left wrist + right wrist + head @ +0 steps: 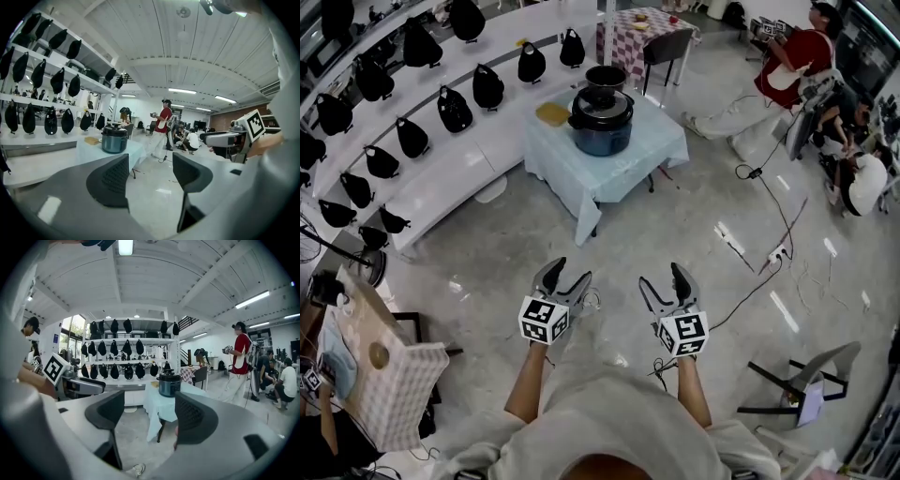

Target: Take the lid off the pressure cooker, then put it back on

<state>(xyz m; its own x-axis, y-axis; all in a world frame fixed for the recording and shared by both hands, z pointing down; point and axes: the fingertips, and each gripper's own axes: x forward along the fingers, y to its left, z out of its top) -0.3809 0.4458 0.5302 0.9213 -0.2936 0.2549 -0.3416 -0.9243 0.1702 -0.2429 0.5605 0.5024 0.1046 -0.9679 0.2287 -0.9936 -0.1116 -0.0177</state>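
The dark blue pressure cooker (602,127) stands on a table with a light blue cloth (581,164), far ahead of me, with its black lid (602,101) on top. It also shows small in the left gripper view, pressure cooker (114,138), and in the right gripper view, pressure cooker (169,383). My left gripper (565,277) and right gripper (664,281) are held side by side over the floor, well short of the table. Both are open with nothing between the jaws.
A yellow pad (552,114) lies beside the cooker. White shelves with several black bags (412,138) curve along the left. A cable and power strip (778,253) lie on the floor at right, near a grey chair (806,380). People (787,66) are at the back right.
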